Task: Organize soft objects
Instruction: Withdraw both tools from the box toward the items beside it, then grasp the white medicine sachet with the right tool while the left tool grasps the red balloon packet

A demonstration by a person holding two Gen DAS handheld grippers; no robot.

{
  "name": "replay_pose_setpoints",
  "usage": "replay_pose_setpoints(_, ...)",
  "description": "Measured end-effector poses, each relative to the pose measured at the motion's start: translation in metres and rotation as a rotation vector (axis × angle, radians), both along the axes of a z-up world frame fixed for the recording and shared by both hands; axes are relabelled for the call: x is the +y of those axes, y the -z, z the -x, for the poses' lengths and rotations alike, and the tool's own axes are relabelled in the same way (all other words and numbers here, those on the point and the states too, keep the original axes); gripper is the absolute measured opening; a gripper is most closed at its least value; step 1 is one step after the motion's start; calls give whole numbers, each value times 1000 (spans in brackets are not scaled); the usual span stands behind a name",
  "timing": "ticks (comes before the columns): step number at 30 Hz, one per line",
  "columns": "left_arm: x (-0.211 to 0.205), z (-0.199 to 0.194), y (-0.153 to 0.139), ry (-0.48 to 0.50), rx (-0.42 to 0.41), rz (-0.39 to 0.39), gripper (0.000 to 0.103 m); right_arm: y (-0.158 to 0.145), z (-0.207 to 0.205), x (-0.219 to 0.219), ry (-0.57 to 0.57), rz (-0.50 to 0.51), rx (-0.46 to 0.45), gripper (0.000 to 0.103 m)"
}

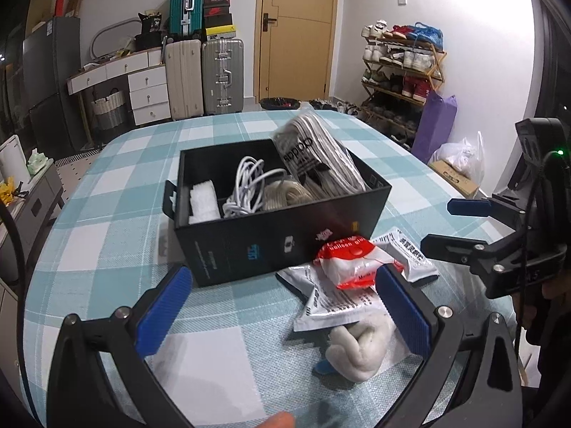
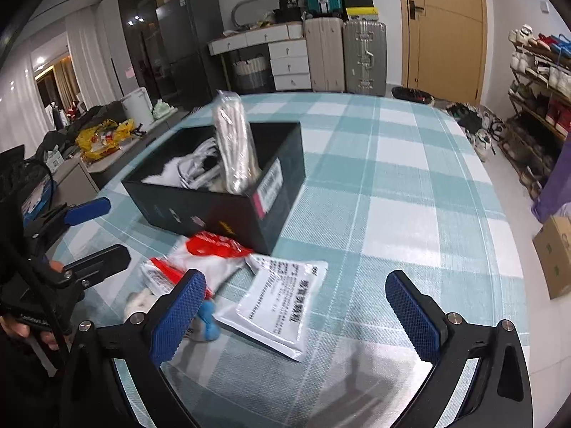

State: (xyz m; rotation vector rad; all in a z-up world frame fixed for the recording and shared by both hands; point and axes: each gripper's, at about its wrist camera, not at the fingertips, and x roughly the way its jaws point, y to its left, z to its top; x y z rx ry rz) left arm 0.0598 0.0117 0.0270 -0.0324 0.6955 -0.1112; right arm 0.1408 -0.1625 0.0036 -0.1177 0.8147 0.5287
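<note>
Left gripper (image 1: 282,306) jaws wide, empty, hovering over loose pile just before black box (image 1: 285,242). Right gripper (image 2: 296,306) jaws wide, empty. Advice: close on red-white packet (image 1: 348,262) mid-body, lift clear of rim. Outside box: one red-white packet, two grey mailer pouches (image 2: 278,306), one plush toy (image 1: 353,353). Inside: cable bundle (image 1: 246,185), bagged socks (image 1: 317,157).

Open black box (image 1: 271,239) holding cables, packaged socks (image 1: 317,157) leaning, packets (image 1: 348,262) beside it
</note>
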Motion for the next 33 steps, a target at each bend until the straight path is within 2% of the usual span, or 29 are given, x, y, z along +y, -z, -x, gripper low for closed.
replay_pose_setpoints(14, -4, -4, 0, -6, 10, 1, 103, 26, -20, 4, 83, 15, 111, 102)
replay_pose_setpoints(29, -15, -8, -2, 10, 27, -5, 103, 36, -26, 1, 135, 105, 105, 102)
replay_pose_setpoints(33, -17, -10, -2, 13, 30, -7, 103, 36, -23, 6, 103, 128, 91, 95)
